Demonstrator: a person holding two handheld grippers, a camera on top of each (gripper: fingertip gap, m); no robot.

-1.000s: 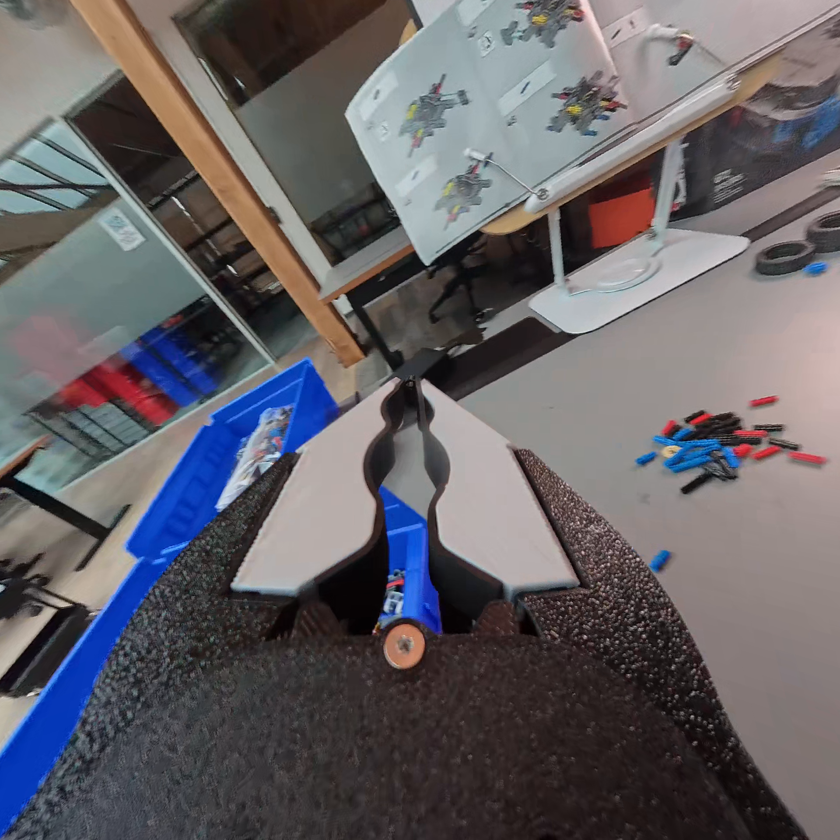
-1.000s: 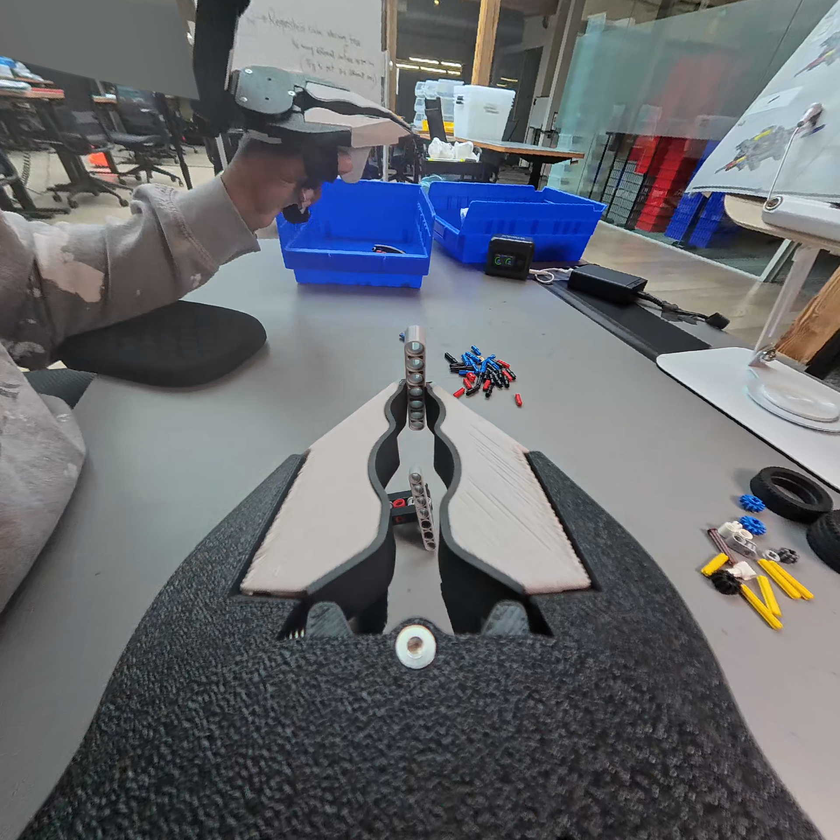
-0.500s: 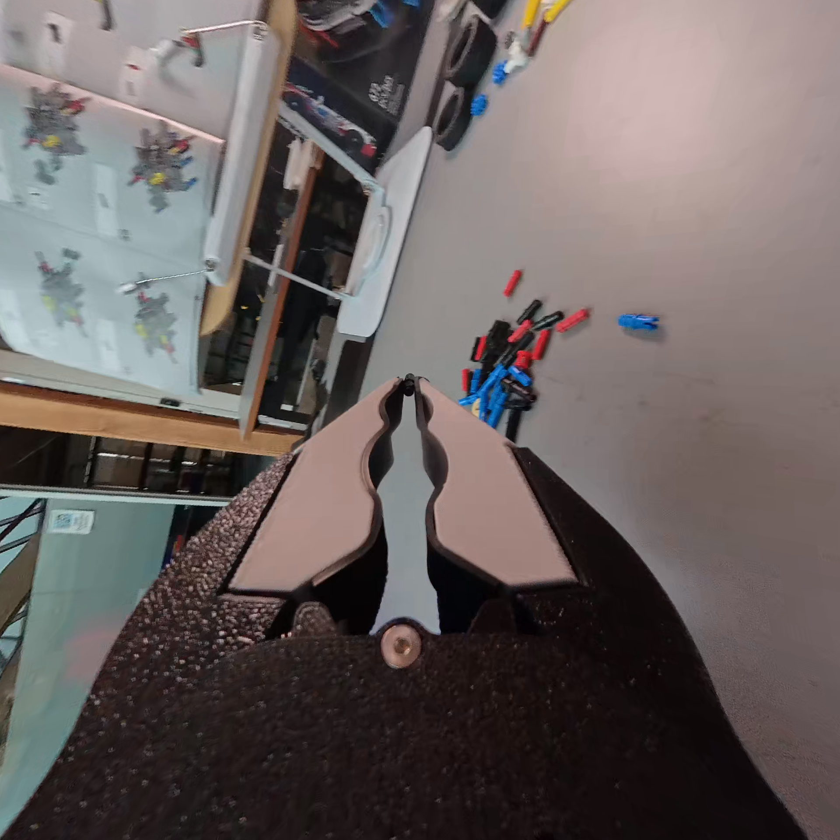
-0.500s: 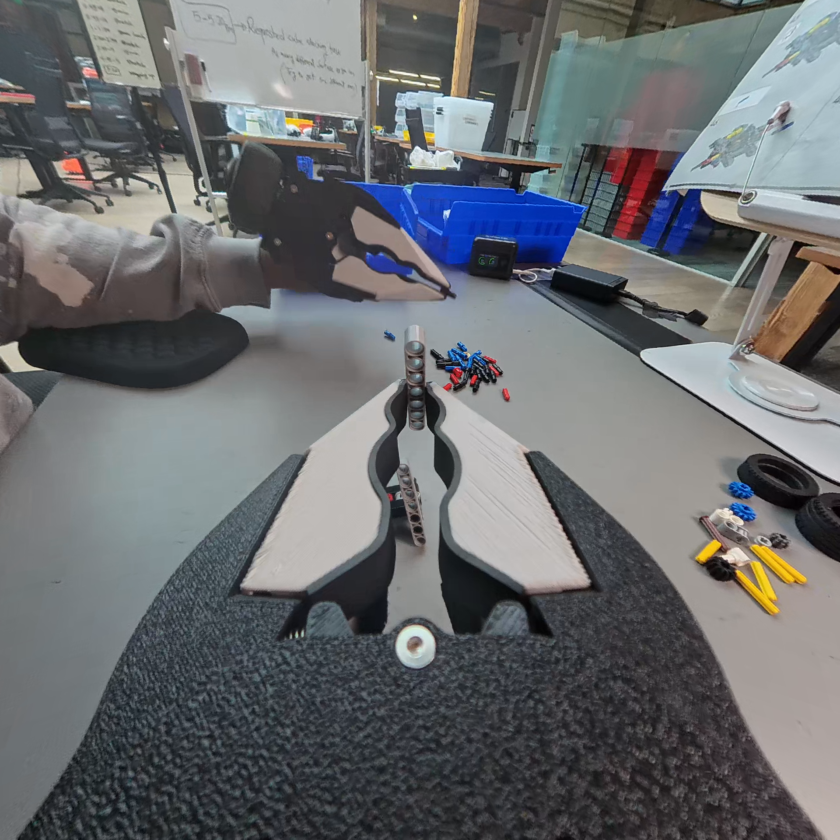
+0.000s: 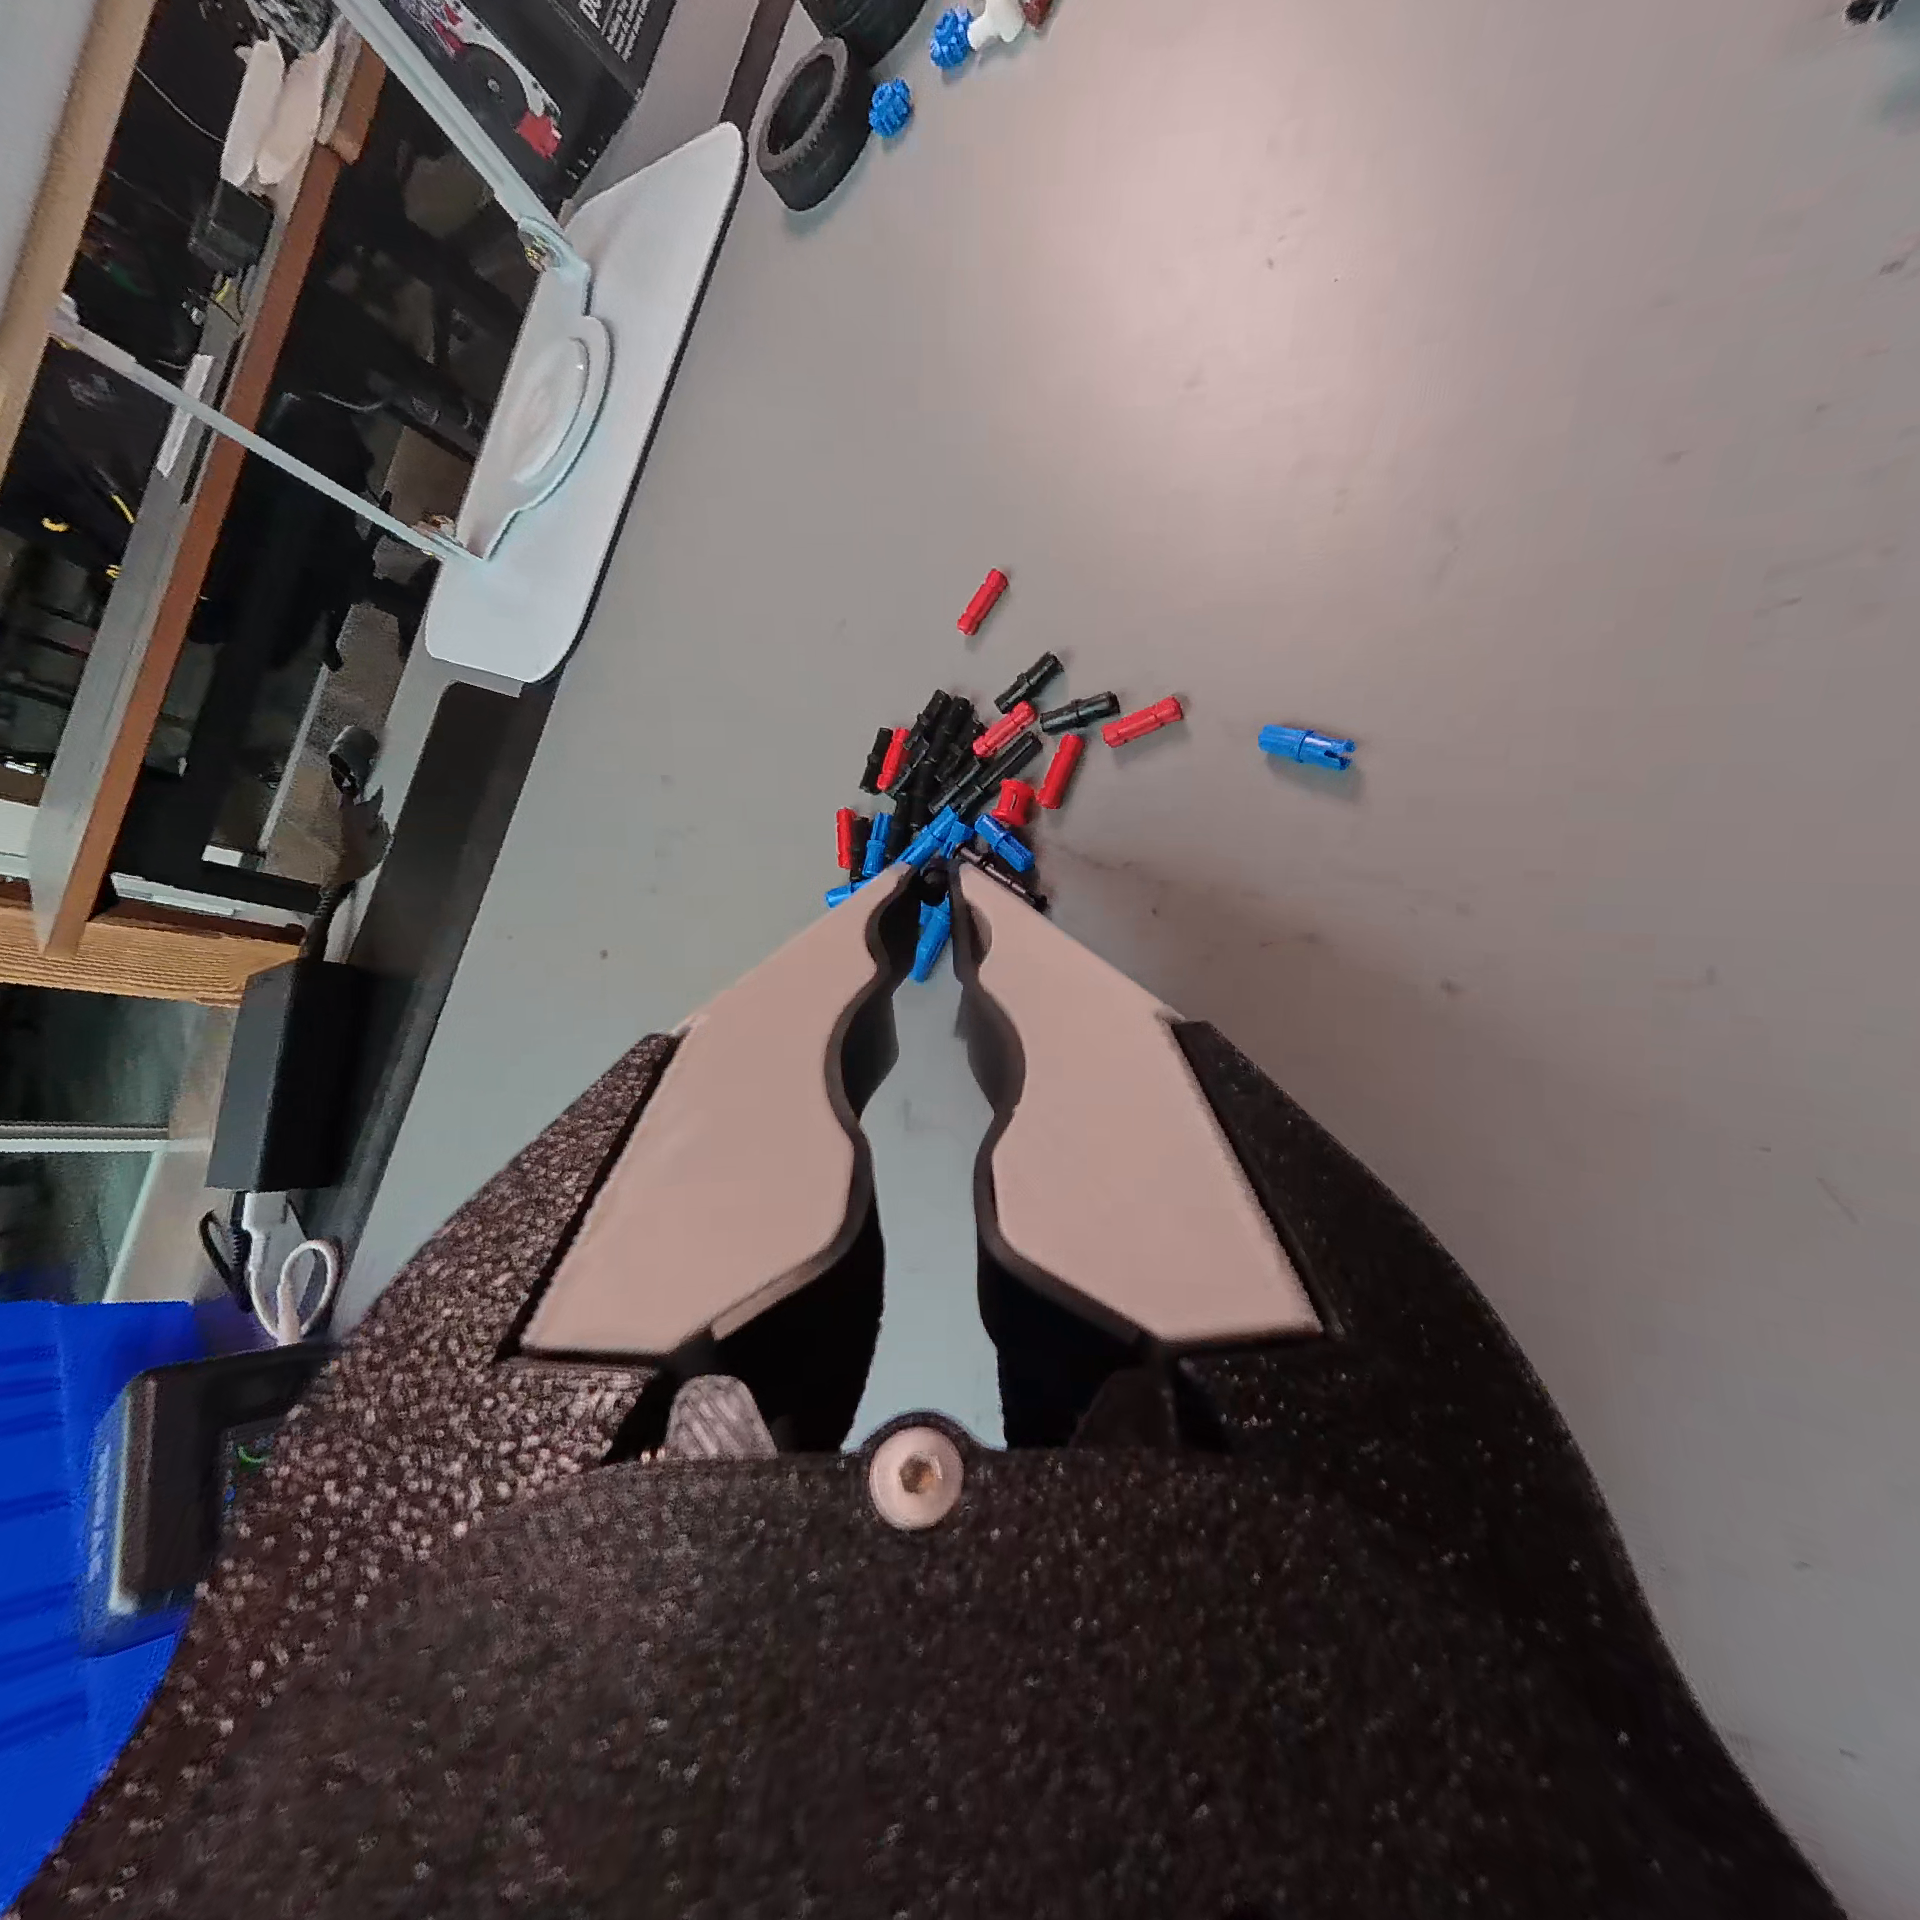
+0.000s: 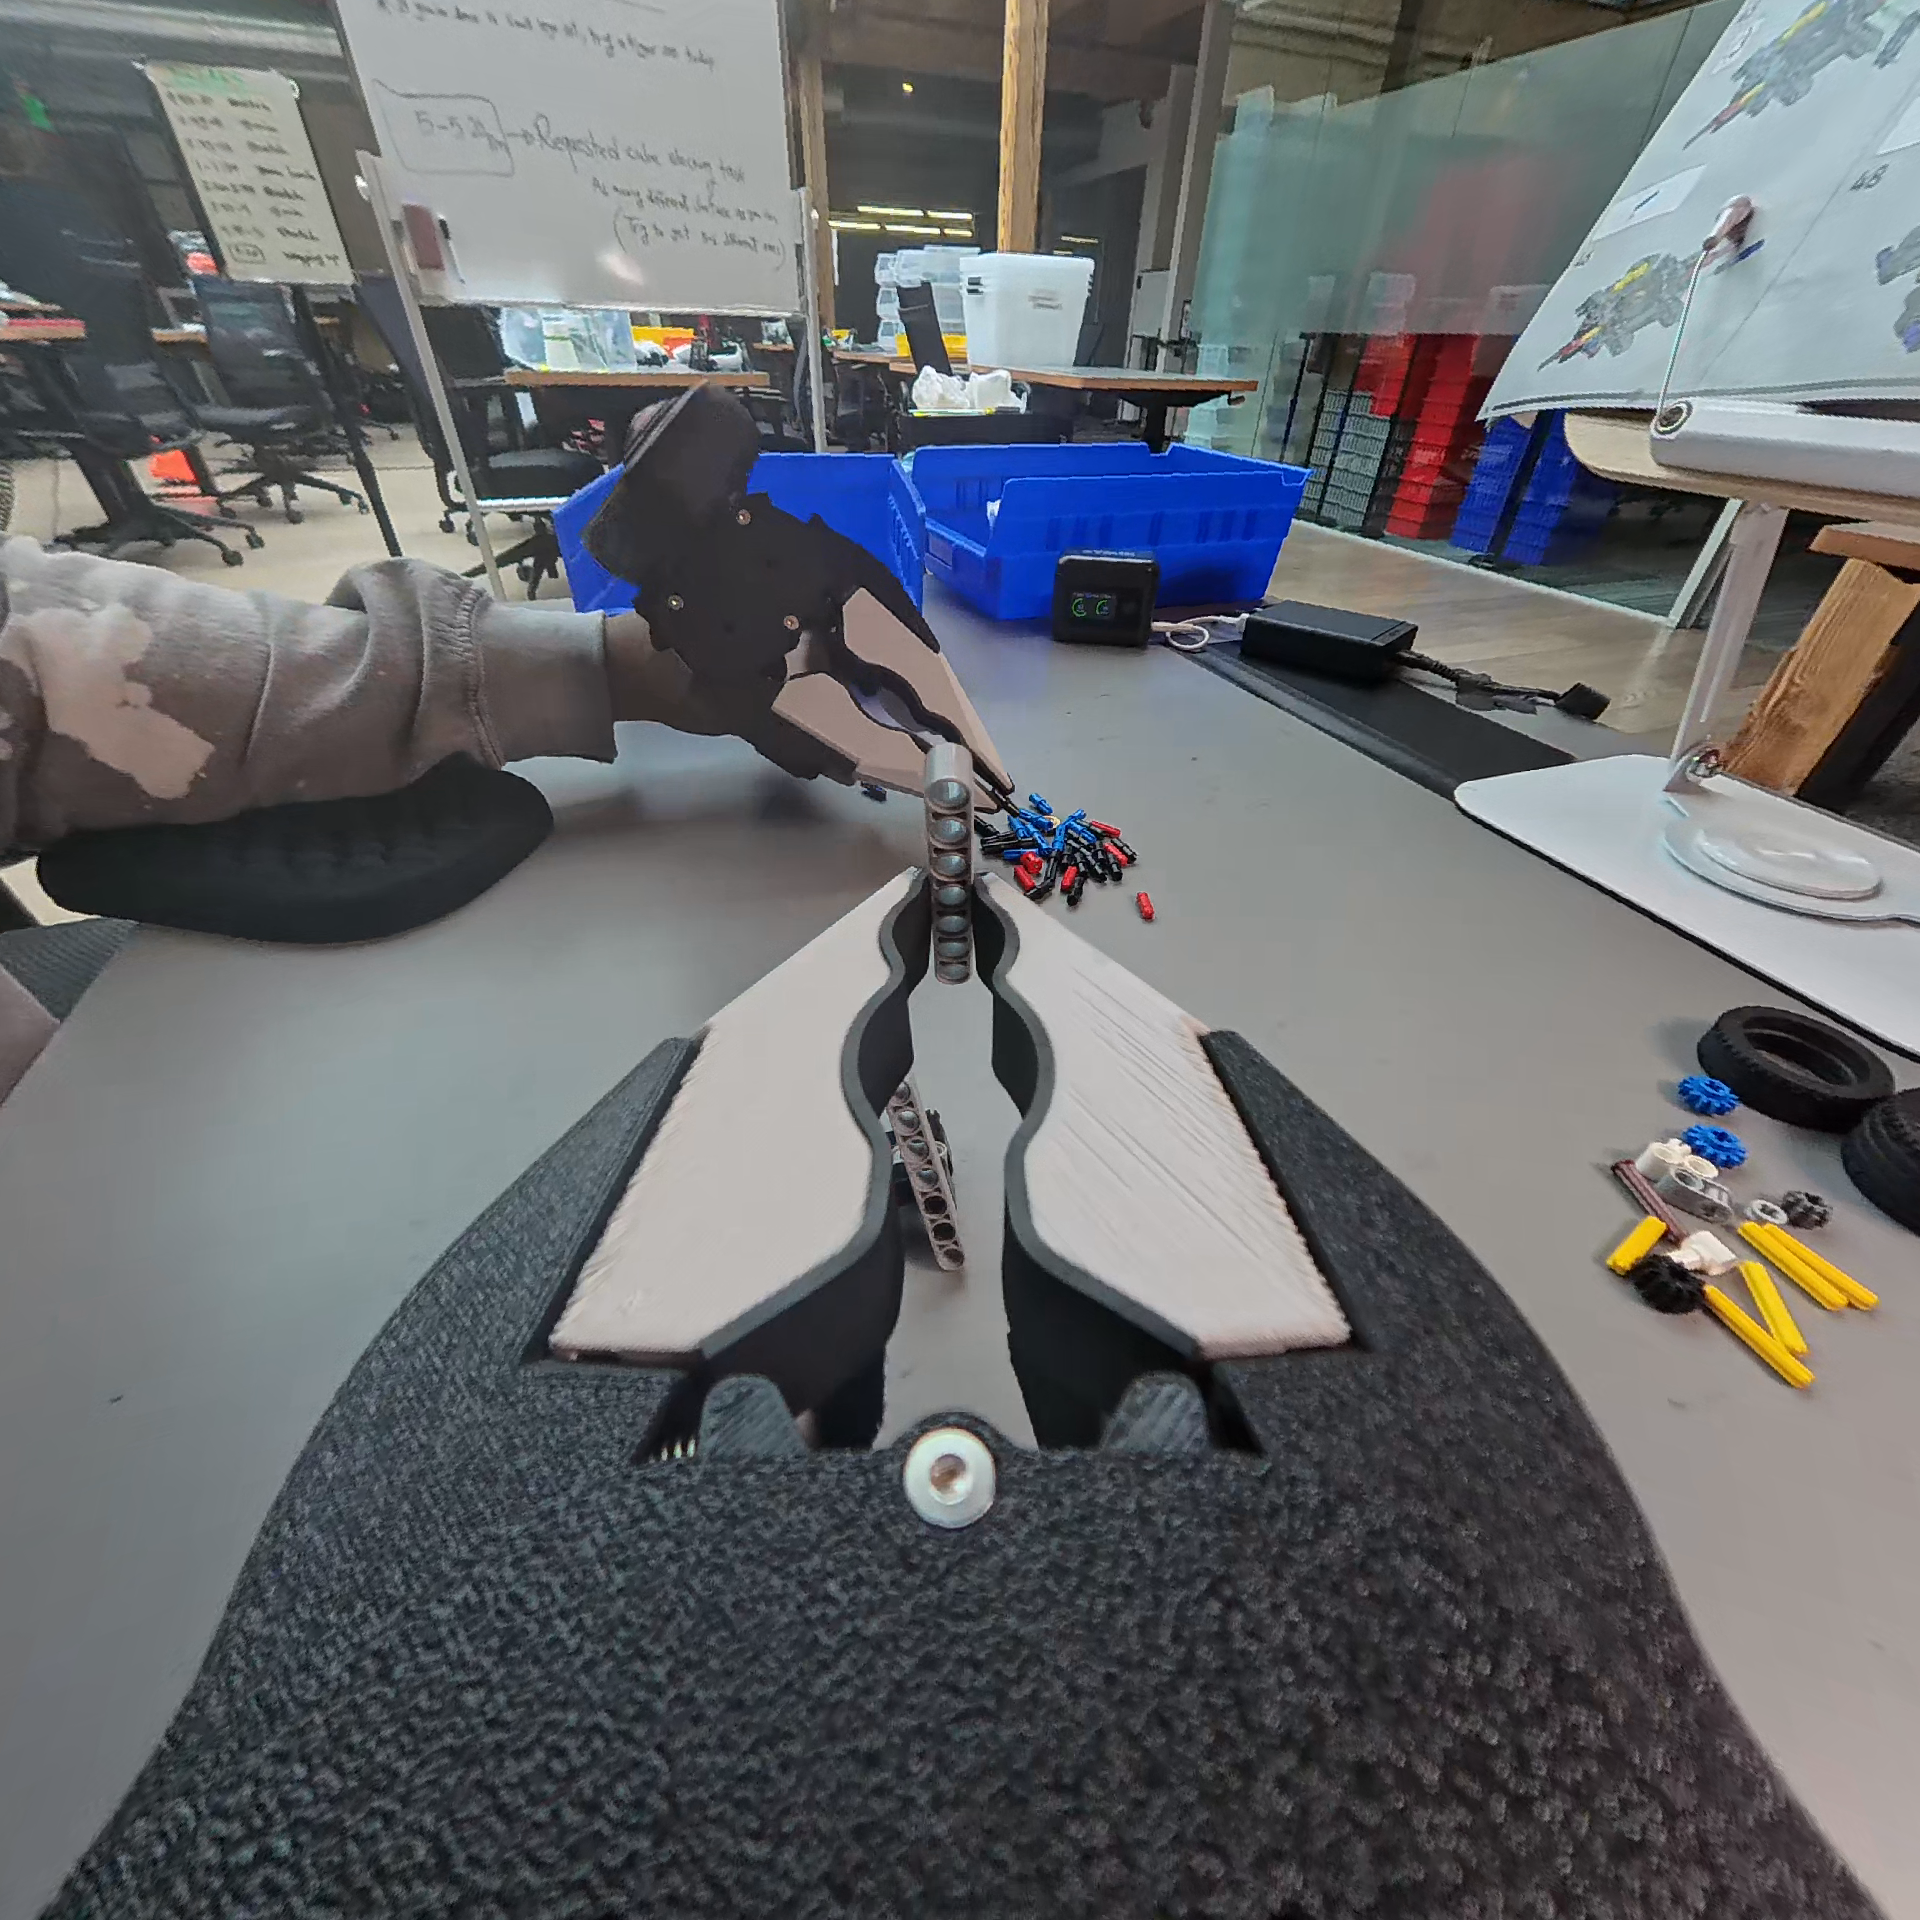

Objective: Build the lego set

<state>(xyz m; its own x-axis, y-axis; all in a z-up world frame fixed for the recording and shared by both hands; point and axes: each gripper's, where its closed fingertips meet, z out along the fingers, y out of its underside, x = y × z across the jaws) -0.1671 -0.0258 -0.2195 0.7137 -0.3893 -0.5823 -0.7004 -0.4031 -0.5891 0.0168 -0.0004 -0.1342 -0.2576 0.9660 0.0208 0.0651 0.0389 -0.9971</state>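
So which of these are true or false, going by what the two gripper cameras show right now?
1. The right gripper holds a grey beam with holes upright. True.
2. The left gripper is over a blue bin. False: its tips are at the pile of red, blue and black pins on the grey table.
3. One blue pin lies apart from the pile. True.
4. The yellow axles sit in the pile of pins. False: they lie apart, near the black tyres.

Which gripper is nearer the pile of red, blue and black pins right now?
Left. The left gripper has its fingertips at the near edge of the pin pile. The right gripper sits well back from it, holding a grey beam upright.
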